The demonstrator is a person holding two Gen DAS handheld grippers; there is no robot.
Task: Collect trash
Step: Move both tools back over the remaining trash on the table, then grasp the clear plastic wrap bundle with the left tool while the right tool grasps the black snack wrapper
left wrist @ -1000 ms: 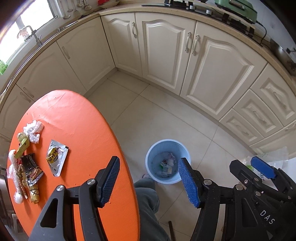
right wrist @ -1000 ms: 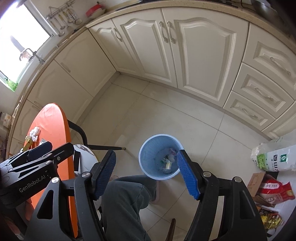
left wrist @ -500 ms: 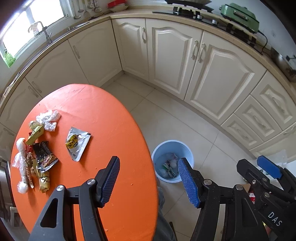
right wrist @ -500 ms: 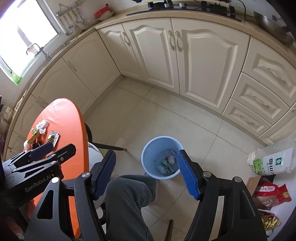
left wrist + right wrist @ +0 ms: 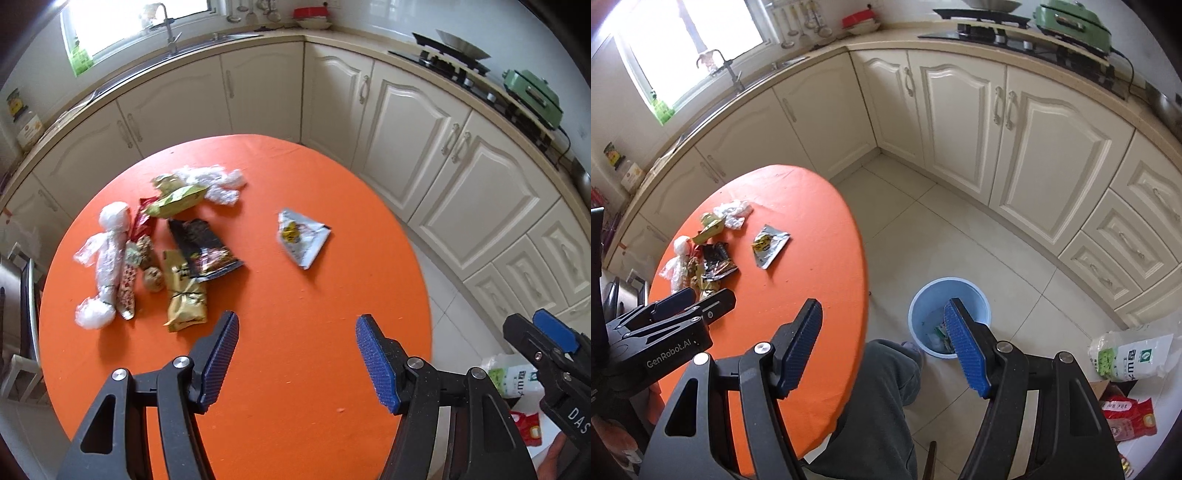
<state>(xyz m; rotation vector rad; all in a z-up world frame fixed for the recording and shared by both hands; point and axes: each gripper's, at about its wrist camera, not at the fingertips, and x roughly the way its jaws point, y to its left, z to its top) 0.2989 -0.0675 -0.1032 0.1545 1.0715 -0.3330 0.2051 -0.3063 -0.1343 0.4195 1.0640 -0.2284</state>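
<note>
Your left gripper (image 5: 295, 354), jaws spread and empty, hovers over the round orange table (image 5: 332, 424). The flat silver-and-yellow foil wrapper (image 5: 301, 238) lies alone ahead of it, slightly right, long axis diagonal. Your right gripper (image 5: 881, 345), likewise spread and empty, hangs farther off, beside the pale-blue plastic bin (image 5: 975, 295).

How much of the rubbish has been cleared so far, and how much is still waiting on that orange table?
Partly done: the blue bin on the floor already holds some wrappers. Nothing is in hand now; the left hand-held gripper and the right hand-held gripper are both open and empty. Left: a silver packet lying alone and a pile of wrappers on the table.
</note>
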